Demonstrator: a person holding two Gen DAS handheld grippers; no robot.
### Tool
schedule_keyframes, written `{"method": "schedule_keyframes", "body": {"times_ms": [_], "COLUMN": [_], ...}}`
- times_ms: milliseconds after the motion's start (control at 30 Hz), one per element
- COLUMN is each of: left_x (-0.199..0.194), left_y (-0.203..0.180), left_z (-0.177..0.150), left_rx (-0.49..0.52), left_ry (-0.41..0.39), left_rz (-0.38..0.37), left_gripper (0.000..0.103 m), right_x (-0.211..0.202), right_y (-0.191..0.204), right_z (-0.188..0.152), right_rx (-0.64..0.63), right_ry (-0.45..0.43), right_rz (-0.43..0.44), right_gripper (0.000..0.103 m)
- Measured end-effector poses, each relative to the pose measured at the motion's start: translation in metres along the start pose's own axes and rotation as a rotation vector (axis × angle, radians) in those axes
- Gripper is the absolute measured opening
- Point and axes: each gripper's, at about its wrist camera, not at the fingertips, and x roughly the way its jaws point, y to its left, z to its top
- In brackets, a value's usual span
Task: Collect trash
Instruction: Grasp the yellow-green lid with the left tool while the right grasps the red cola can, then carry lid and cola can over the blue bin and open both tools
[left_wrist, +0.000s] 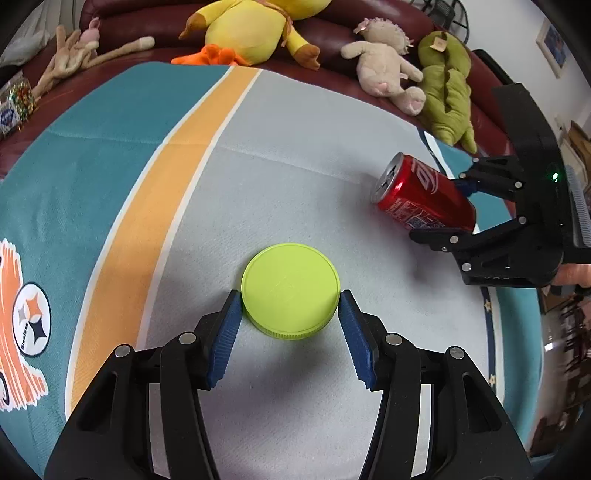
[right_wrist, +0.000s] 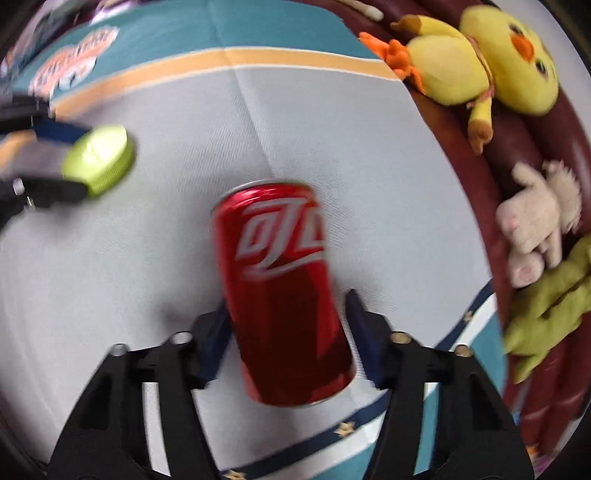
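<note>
We have the left gripper clamped on the lid, blue pads pressing its rim from both sides, the lid lying flat on the grey middle of the blanket. To the right lies the can on its side, top end facing left, with our right gripper straddling its base. From the right wrist view the can sits between the fingers; the left pad looks against it, the right one stands just off, and with the blur we cannot tell whether it is gripped. Bare grey cloth lies open between lid and can and toward the far side. Plush toys line the far edge on the sofa; the striped border runs near the can's base.
</note>
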Motion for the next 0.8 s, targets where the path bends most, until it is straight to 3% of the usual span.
{"method": "schedule_keyframes", "body": {"times_ms": [300,533,800], "left_x": [0.003,0.003,-0.008], "left_y": [-0.021,-0.058,-0.117], "left_z": [-0.002,-0.011,-0.031], "left_rx": [0.031,0.08,0.166], "left_ry": [0.002,0.01,0.012], "left_rz": [0.002,-0.04,-0.101], "left_gripper": [0.055,0.055,0.055], "right_x": [-0.015,-0.043,-0.077], "right_y": [-0.019,-0.027,-0.017], "right_z": [-0.029,-0.096,-0.18], "right_rx": [0.333,0.616,0.816], "right_ry": [0.004,-0.001,-0.03], "right_rz": [0.127,0.201,0.24], "right_gripper": [0.048,0.048,0.048]}}
